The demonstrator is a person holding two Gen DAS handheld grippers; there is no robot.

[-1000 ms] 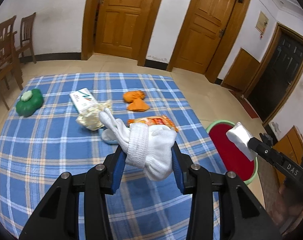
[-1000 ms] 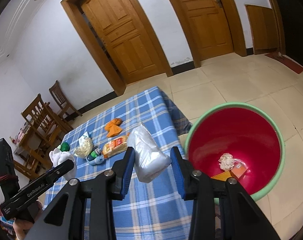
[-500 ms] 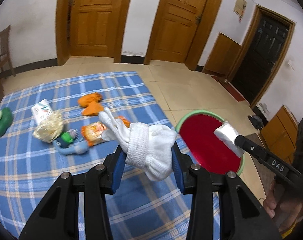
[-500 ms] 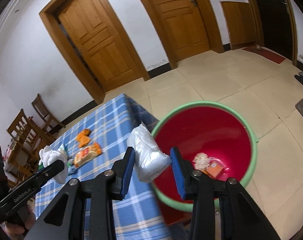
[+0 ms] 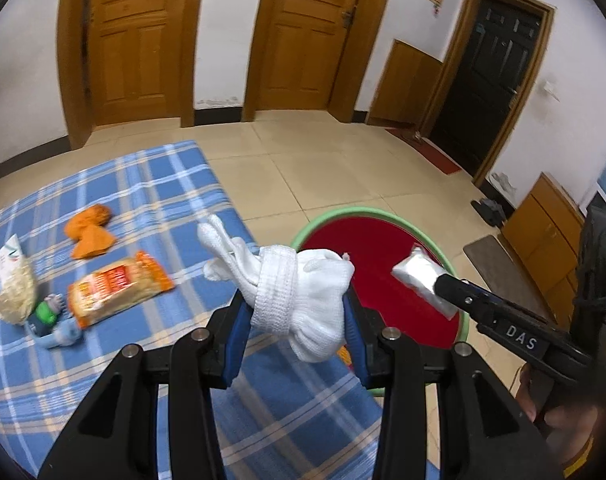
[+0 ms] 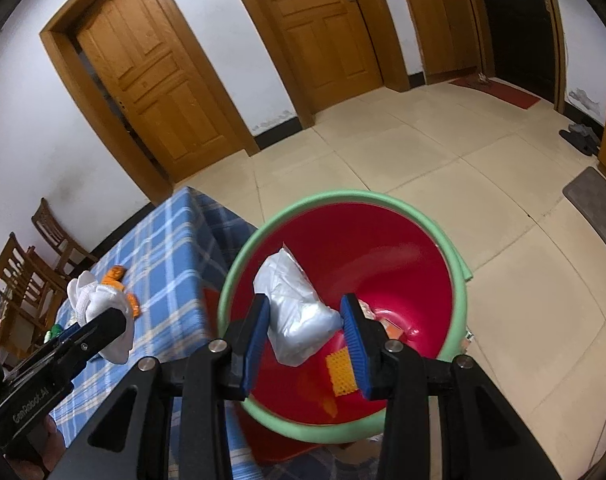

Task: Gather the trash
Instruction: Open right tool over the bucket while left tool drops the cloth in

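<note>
From my right wrist view, the right gripper point(image 6: 305, 330) is clamped on a crumpled clear plastic bag point(image 6: 297, 316), and the mouth of the round red plastic basin with the green rim point(image 6: 461, 280) fills the picture from about 10 o'clock round to 3 o'clock of the bag. I judge the bag hangs over the basin's near-left part, inside the rim, so a release here should land it in the red bowl among the scraps already at the bottom, one of them an orange dimpled piece point(image 6: 341, 372).

My left gripper point(image 5: 297, 314) is closed on a bundled white knitted cotton glove point(image 5: 299, 296), its loose fingers trailing toward 10 o'clock. From the left wrist view the basin point(image 5: 383, 213) lies at about 2 o'clock of the glove, with the bundle over the edge of the bench covered in a blue plaid cloth point(image 5: 151, 200) rather than over the bowl. So the right hand is the nearer one; the left needs to travel on toward 2 o'clock before letting go, keeping clear of the right gripper point(image 5: 435, 286).
</note>
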